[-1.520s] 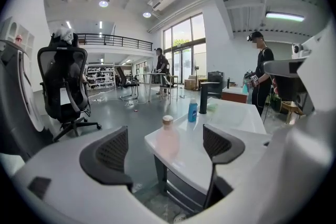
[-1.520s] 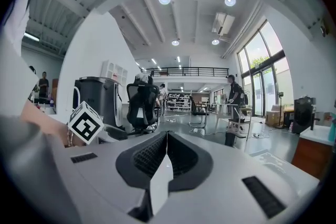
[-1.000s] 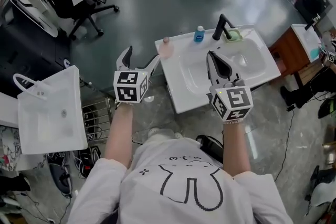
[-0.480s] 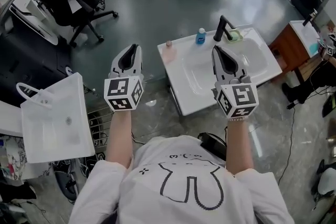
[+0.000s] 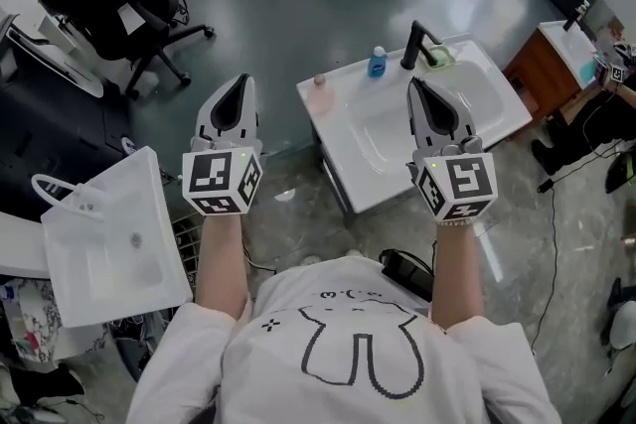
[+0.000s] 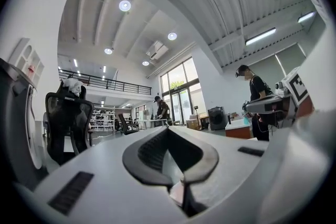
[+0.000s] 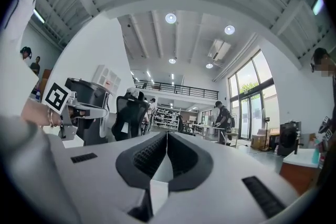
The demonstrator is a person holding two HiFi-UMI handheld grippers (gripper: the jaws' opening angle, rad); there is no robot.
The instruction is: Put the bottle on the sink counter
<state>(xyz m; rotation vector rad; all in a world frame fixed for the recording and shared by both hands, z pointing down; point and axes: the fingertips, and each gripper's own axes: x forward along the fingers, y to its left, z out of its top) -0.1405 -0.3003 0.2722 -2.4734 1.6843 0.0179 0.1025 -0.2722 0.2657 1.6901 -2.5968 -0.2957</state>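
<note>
Both my grippers are raised level in front of me. My left gripper (image 5: pixel 240 84) has just closed its jaws on nothing, and my right gripper (image 5: pixel 418 86) is likewise shut and empty. The pale bottle (image 5: pixel 319 92) stands upright on the far left corner of the white sink counter (image 5: pixel 333 142) (a blue bottle (image 5: pixel 377 63) sits beside the tap (image 5: pixel 412 45)). The placing looks done. Next I would only draw back.
</note>
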